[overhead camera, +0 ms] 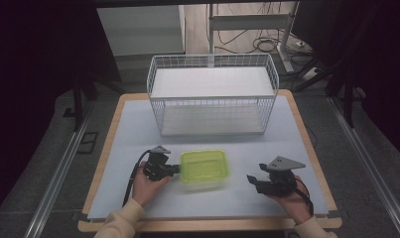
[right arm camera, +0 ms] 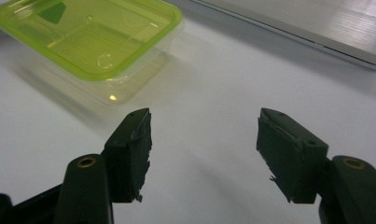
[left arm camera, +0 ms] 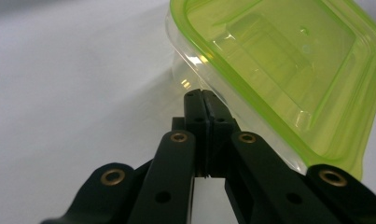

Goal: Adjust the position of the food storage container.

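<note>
No brand, label or writing can be read on anything here. The bench has a pale grey-white top with a light wood edge, and it stands on a dark grey floor with metal rails running along both sides. Beyond the far edge the room is dim; cables lie on the floor past a metal frame. A white wire basket sits on the far half of the bench, its open side toward the person.

A clear box with a lime-green lid lies on the near half of the bench, between the two grippers and closer to the left one. In the left gripper view the lid is on the box, and the clear wall shows below its rim.

The left hand comes in from the bottom left and holds the left gripper pointing right, its tip at the box's left side. In the left gripper view its fingers are pressed together with no gap and nothing visible between them; the tips sit right at the box's wall, and I cannot tell whether they touch it.

The right hand holds the right gripper pointing left toward the box, apart from it. In the right gripper view its fingers are spread wide with bare bench between them, holding nothing
</note>
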`<state>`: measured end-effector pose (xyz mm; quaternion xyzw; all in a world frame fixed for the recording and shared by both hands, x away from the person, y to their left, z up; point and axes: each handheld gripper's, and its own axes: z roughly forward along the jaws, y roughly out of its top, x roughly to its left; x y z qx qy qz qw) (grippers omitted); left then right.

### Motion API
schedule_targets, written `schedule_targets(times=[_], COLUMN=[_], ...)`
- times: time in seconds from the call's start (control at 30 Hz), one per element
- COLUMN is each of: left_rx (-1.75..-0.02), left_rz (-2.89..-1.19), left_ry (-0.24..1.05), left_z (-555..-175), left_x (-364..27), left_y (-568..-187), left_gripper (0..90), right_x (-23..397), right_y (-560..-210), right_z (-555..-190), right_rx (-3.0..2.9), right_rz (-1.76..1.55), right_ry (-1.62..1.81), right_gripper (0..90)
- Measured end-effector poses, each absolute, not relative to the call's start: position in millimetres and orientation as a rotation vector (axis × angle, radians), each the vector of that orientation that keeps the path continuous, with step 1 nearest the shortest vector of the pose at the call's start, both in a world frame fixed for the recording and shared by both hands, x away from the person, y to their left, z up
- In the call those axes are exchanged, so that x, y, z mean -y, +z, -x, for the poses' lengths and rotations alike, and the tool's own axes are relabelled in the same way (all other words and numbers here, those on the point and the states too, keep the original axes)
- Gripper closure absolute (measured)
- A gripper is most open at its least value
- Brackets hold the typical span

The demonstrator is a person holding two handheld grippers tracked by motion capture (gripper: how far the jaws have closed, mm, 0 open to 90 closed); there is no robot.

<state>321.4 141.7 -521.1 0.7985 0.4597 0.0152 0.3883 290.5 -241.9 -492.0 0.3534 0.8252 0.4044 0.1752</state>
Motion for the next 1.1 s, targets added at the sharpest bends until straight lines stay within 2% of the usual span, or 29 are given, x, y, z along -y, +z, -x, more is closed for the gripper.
schedule_targets(times=[0.27, 0.5, 0.73, 0.87, 0.93, 1.0, 1.03, 1.1], left_rx=[-1.151, -1.172, -1.181, -1.194, -1.218, -1.229, -1.244, -1.25], left_rz=[-2.047, -1.975, -1.912, -1.889, -1.858, -1.836, -1.802, -1.788], left_ry=[0.042, 0.096, 0.128, 0.147, 0.091, 0.071, 0.018, 0.007], left_z=[-323.1, -310.8, -301.2, -298.0, -298.7, -299.0, -300.3, -300.3], left_x=[-134.0, -165.8, -181.5, -179.2, -178.9, -179.7, -180.7, -180.8], left_y=[-520.9, -509.5, -499.1, -495.5, -493.6, -492.7, -492.0, -491.8], left_gripper=[89.4, 88.6, 83.8, 67.2, 49.6, 38.5, 33.5, 30.3], right_x=[240.5, 242.4, 241.2, 242.8, 243.7, 244.1, 244.9, 244.9], right_y=[-492.4, -491.2, -491.1, -491.3, -491.8, -491.8, -491.1, -489.8], right_z=[-289.8, -290.8, -291.2, -292.2, -293.0, -293.8, -295.6, -298.0], right_rx=[-2.339, -2.315, -2.322, -2.319, -2.321, -2.324, -2.318, -2.307], right_rz=[-0.995, -1.018, -1.005, -1.006, -1.014, -1.025, -1.045, -1.058], right_ry=[1.143, 1.24, 1.286, 1.32, 1.335, 1.351, 1.384, 1.407], right_gripper=[35.6, 31.8, 28.8, 28.7, 28.8, 28.9, 29.8, 30.5])
